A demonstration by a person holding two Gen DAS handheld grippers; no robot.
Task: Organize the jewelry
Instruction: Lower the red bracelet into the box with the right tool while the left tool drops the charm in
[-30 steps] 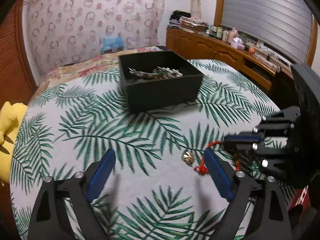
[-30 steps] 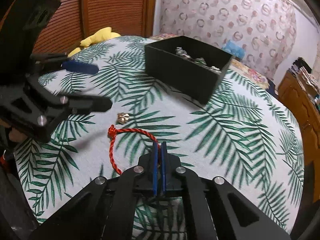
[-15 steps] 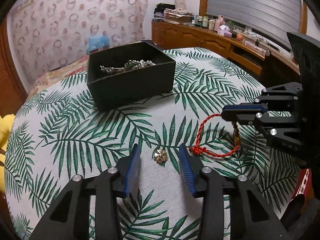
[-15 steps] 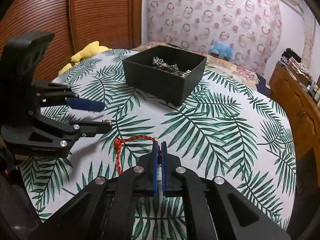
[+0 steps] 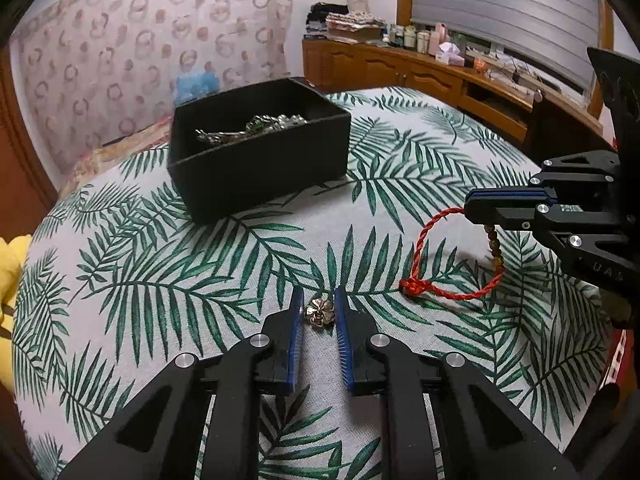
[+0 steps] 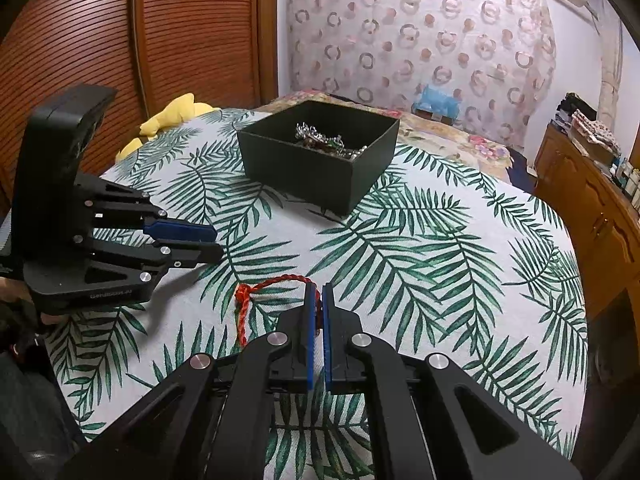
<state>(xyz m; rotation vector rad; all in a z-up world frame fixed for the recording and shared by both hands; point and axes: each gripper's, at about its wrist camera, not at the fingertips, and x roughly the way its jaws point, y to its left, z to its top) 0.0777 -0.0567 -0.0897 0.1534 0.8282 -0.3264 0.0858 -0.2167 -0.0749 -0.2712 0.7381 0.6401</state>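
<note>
A small gold flower charm lies on the leaf-print tablecloth. My left gripper has its jaws closing on the charm, and both blue pads touch its sides. The same gripper shows at the left of the right wrist view. My right gripper is shut on a red cord bracelet. From the left, that gripper holds the red cord partly lifted, with brown beads hanging under it. The knotted end rests on the cloth. A black box with silver jewelry stands farther back.
The black box sits near the round table's far side. A yellow soft toy lies at the table's left edge. A wooden dresser with bottles runs along the right wall. A patterned curtain hangs behind.
My left gripper moved over to the flower charm and its jaws closed from wide open to the charm's sides. The right gripper stayed shut and raised the red cord slightly.
</note>
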